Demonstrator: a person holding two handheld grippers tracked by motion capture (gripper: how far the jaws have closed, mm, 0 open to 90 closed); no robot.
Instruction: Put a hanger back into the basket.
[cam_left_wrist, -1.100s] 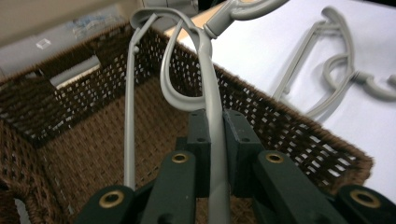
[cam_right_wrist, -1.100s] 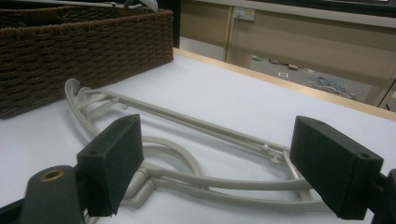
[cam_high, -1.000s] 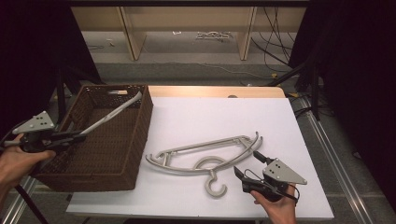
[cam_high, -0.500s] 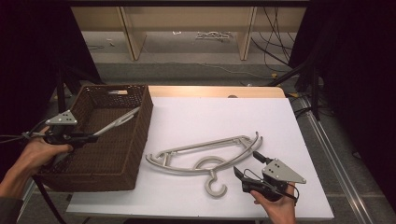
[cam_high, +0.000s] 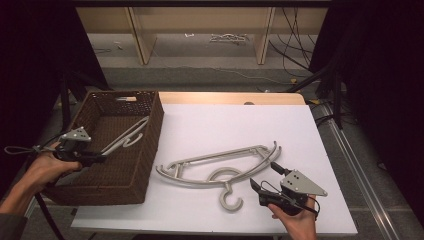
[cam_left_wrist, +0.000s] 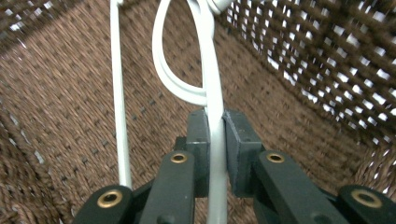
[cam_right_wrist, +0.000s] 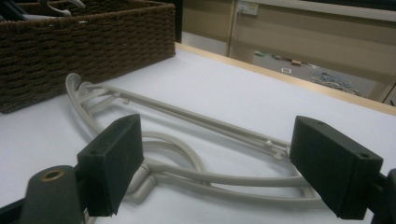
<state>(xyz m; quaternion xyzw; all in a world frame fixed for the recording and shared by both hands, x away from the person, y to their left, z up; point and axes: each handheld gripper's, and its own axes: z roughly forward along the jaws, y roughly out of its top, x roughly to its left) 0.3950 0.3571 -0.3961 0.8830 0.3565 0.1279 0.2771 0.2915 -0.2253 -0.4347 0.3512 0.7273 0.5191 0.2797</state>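
Inside the wicker basket (cam_high: 150, 150), at the left of the high view: a pale plastic coat hanger (cam_high: 125, 139), pinched near one end by the left gripper (cam_high: 100, 159). Seen from the left gripper view as dark pads (cam_left_wrist: 198, 140) pressed flat on either side of a slim arm of the coat hanger (cam_left_wrist: 210, 84), with no gap left. Gripped so far out, probably, to let the long body slant down past the rim and along the basket's length, hook end toward the far wall. Angled rather than level, apparently to fit between the woven walls before being laid on the floor of the basket.

On the white table (cam_high: 225, 120), just right of the basket: a second hanger (cam_high: 220, 162) of the same kind, lying flat, hook toward the person. Touched by nothing.

Near the table's front edge, at the right: the right gripper (cam_high: 263, 174), jaws spread wide and holding nothing, aimed low across the table at the second hanger (cam_right_wrist: 196, 121). Framed between those open jaws in the right gripper view, so likely poised for the next pick-up once the basket is free.
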